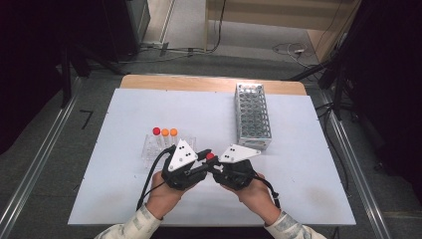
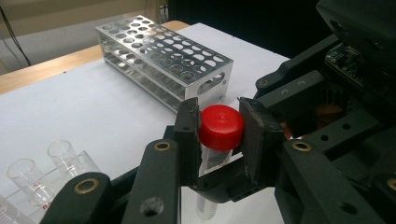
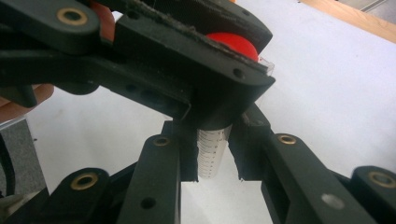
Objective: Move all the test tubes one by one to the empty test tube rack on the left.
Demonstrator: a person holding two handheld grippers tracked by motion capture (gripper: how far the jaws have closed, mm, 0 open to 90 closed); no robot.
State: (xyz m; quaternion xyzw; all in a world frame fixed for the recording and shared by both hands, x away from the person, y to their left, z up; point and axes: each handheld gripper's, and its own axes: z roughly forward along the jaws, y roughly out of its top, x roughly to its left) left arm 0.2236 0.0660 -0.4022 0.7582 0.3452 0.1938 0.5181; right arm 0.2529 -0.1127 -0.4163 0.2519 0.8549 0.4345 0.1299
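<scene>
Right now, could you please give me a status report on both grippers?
Left gripper clamped on red cap. Right gripper clamped on tube below it. Rack stands apart, behind.

Your two grippers meet near the front middle of the worktop point(image 1: 298, 189), and both clamp one red-capped tube point(image 1: 210, 156), so nothing passes between them. Just behind your left gripper point(image 1: 201, 158) stands a clear rack point(image 1: 149, 149) with three capped tubes point(image 1: 164, 132). Behind your right gripper point(image 1: 214, 167), the metal rack point(image 1: 252, 117) blocks the far right middle. You have open worktop along the left edge, the right edge and the far left.
</scene>
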